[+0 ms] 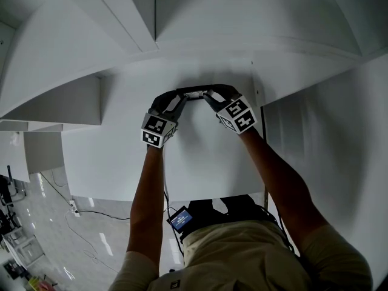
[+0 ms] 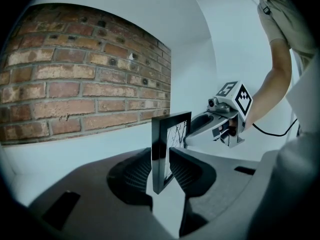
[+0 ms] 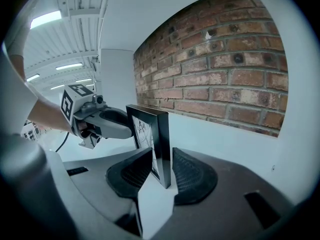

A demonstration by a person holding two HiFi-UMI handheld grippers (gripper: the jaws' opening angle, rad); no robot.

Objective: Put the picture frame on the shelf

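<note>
Two grippers meet at the picture frame (image 3: 150,139), which stands upright on the white shelf (image 1: 200,156), close before a brick back wall (image 2: 85,74). We find the left gripper (image 2: 161,171) pinching one end of the frame. The right gripper (image 3: 162,171) has its jaws spread about the other end, with a thin gap at one pad. In the head view both grippers hide most of the frame. An upright panel (image 1: 259,96) stands close on the right, and open shelf lies to the left.

A black rectangular picture frame (image 2: 159,154), dark branch lines on white inside; plain white shelf (image 1: 121,162); red-brown brick wall (image 2: 85,74), pale mortar
</note>
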